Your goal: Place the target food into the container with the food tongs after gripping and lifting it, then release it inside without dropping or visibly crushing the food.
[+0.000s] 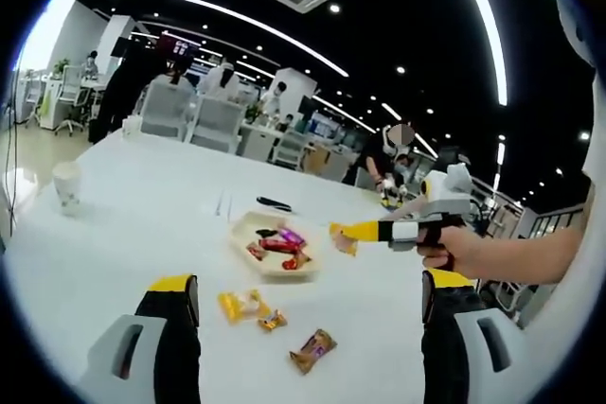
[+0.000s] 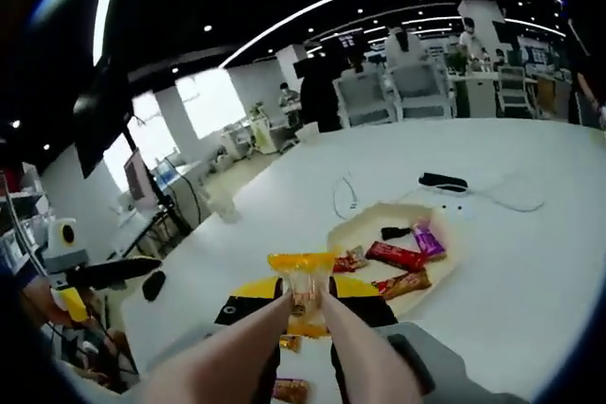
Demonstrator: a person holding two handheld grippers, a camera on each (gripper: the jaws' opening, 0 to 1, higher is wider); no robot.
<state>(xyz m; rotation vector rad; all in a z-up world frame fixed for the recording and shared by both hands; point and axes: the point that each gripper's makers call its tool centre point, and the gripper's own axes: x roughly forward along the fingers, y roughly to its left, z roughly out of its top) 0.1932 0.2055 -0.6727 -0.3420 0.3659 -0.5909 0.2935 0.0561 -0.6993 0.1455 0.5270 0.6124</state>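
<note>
A cream tray (image 1: 239, 234) on the white table holds several wrapped snacks, among them a red bar (image 2: 396, 254) and a purple one (image 2: 427, 239). My right gripper (image 2: 308, 295) is shut on a pair of beige food tongs (image 2: 346, 338). The tong tips pinch a yellow-wrapped snack (image 2: 301, 276), lifted above the table just short of the tray (image 2: 365, 219). From the left gripper view the right gripper (image 1: 358, 232) comes in from the right, with the yellow snack (image 1: 343, 239) hanging beside the tray's edge. My left gripper (image 1: 310, 281) stands open, wide apart and empty.
Loose snacks lie on the table near me: a yellow pack (image 1: 241, 305), a small one (image 1: 273, 320) and a brown one (image 1: 312, 349). A paper cup (image 1: 66, 184) stands at the left. A black object (image 2: 443, 181) and a white cable (image 2: 346, 198) lie behind the tray. Office chairs (image 1: 216, 122) line the far edge.
</note>
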